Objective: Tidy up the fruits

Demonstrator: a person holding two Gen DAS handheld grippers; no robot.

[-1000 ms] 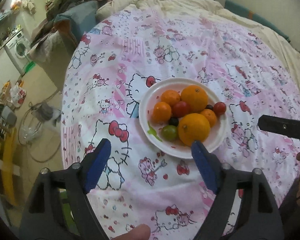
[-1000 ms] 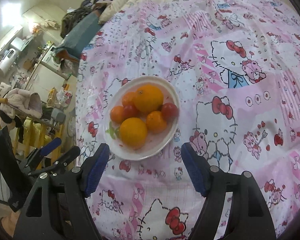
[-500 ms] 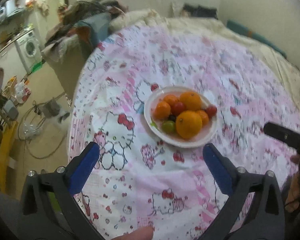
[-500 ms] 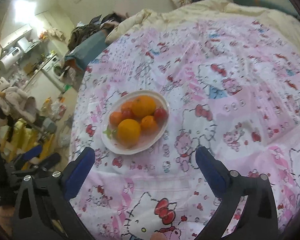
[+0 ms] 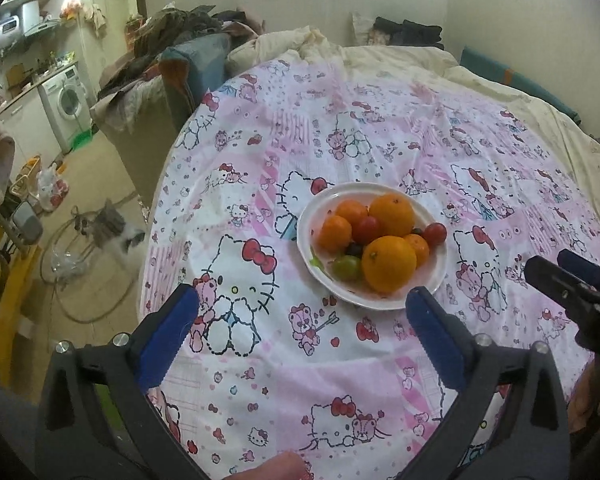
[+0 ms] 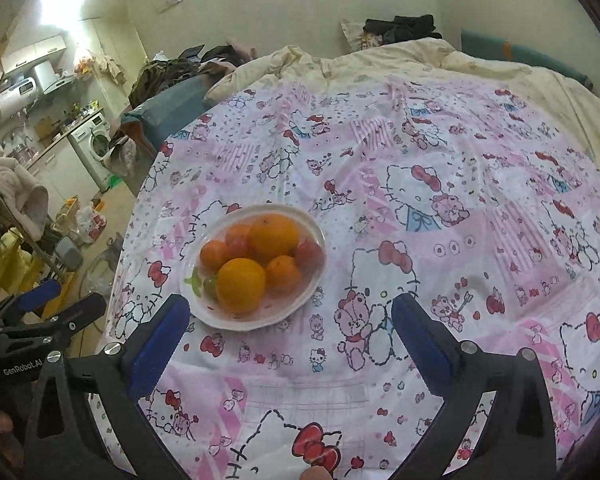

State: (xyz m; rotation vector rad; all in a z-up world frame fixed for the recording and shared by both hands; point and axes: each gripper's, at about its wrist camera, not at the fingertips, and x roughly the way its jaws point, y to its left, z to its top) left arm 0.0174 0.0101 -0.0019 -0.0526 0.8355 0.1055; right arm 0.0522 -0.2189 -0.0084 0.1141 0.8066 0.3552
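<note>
A white plate holds oranges, small tangerines, red tomatoes, a green tomato and a dark fruit. It rests on a pink Hello Kitty sheet. My left gripper is open and empty, hovering near the plate's near side. My right gripper is open and empty, just short of the same plate with its oranges. Each gripper shows at the edge of the other's view.
The sheet covers a bed with a cream duvet at the back. Left of the bed are a floor drop, clothes pile, washing machine, cables and a yellow frame.
Both grippers have pulled back and up from the plate, so the plate looks smaller and farther. Both stay open and empty.
</note>
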